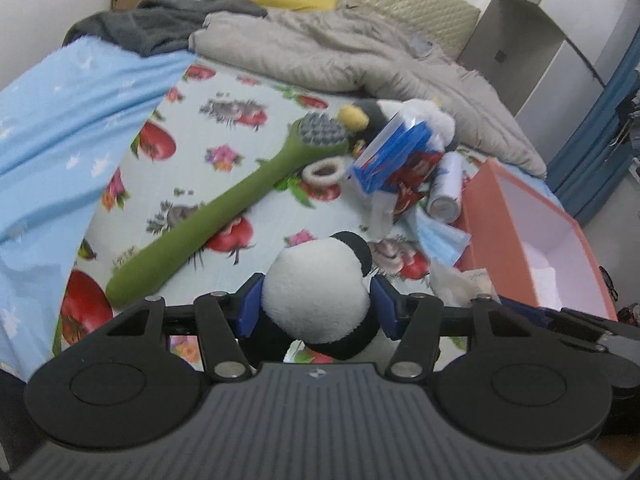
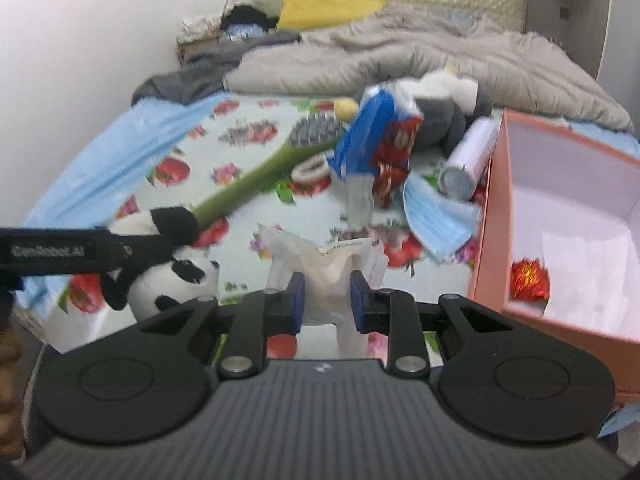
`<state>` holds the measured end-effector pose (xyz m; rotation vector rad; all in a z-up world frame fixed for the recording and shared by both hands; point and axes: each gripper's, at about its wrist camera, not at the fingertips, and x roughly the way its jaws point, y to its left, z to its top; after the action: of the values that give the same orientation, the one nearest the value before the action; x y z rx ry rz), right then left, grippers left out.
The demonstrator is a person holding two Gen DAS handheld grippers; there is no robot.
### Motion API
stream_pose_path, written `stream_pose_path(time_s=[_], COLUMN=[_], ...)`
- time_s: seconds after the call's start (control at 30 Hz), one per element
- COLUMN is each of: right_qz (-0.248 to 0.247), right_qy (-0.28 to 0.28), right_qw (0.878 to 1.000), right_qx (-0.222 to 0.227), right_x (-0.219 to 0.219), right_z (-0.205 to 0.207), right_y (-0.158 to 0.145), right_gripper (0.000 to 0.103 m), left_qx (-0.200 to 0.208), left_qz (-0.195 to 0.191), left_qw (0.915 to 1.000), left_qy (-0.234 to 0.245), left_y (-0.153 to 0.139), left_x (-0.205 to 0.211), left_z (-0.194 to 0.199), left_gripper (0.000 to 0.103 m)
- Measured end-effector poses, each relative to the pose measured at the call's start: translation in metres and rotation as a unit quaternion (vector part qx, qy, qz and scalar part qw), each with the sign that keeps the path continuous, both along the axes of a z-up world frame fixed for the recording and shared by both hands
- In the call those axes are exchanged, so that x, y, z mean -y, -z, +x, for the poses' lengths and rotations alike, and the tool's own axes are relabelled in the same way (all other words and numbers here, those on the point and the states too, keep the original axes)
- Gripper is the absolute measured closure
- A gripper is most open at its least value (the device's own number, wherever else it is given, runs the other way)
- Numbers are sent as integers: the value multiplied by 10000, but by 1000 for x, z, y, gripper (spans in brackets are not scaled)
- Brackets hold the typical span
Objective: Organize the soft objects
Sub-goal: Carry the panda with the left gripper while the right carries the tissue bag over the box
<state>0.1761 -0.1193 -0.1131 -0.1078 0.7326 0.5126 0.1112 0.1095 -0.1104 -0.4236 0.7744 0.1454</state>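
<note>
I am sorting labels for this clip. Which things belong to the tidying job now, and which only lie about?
In the job: panda plush in left gripper; white packet in right gripper; pink box.

Lying about: green brush; face mask; grey quilt.

Even soft indoor light, faint shadows, strong fisheye bending at edges, right view motion-blurred
</note>
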Motion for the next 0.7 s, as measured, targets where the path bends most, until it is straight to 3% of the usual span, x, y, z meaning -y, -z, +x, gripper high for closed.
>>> stream_pose_path(time_s=[0.27,0.7], right_qz=[233,442], right_qy=[-30,188], right_qw=[9983,9923], right_qx=[526,1143], right_x=[13,47], right_z=[-15,-41], right_y=[-44,-82], right_gripper=[76,76], left_qx=[420,914], left_qz=[76,161], left_qw=[9989,9941], left_qy=[203,566], left_y=[-38,-80], left_x=[15,52], left_z=[-9,-26], left_gripper=[40,40])
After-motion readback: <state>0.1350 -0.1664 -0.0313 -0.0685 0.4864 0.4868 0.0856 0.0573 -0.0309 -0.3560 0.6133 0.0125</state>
